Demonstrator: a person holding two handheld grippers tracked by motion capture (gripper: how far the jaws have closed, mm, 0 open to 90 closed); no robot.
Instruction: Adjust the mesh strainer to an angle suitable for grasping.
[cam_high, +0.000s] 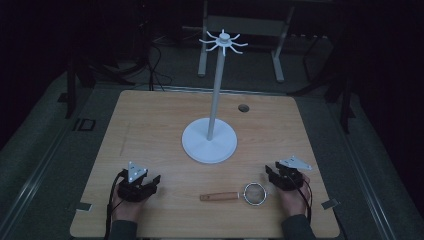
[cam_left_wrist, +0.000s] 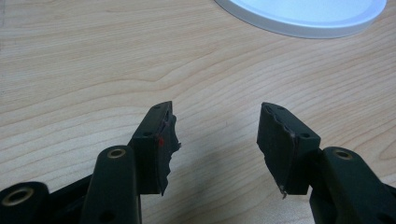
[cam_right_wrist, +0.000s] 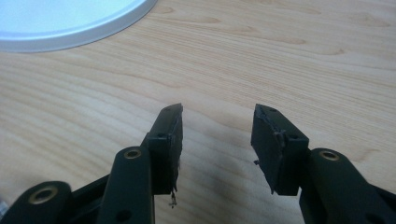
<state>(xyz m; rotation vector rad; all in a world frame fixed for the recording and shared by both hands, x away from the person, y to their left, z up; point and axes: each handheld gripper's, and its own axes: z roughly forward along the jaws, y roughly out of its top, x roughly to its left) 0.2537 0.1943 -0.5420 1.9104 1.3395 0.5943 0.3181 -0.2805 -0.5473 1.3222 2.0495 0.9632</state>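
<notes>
A small strainer lies near the table's front edge, its wooden handle (cam_high: 219, 196) pointing left and its round metal mesh ring (cam_high: 254, 193) on the right. My right gripper (cam_high: 272, 173) rests just right of the ring, open, with bare wood between its jaws (cam_right_wrist: 217, 112). My left gripper (cam_high: 154, 181) sits at the front left, open and holding nothing (cam_left_wrist: 215, 109). A white stand rises from the table's middle: a round base (cam_high: 209, 141), a thin pole (cam_high: 216, 87) and a crown of hooks (cam_high: 223, 41).
The wooden table (cam_high: 150, 125) has a small dark hole (cam_high: 243, 108) near its far edge. The white base's rim (cam_left_wrist: 299, 18) lies ahead of the left gripper and ahead-left of the right one (cam_right_wrist: 70, 28). Dark floor, cables and a frame's legs (cam_high: 277, 50) lie beyond.
</notes>
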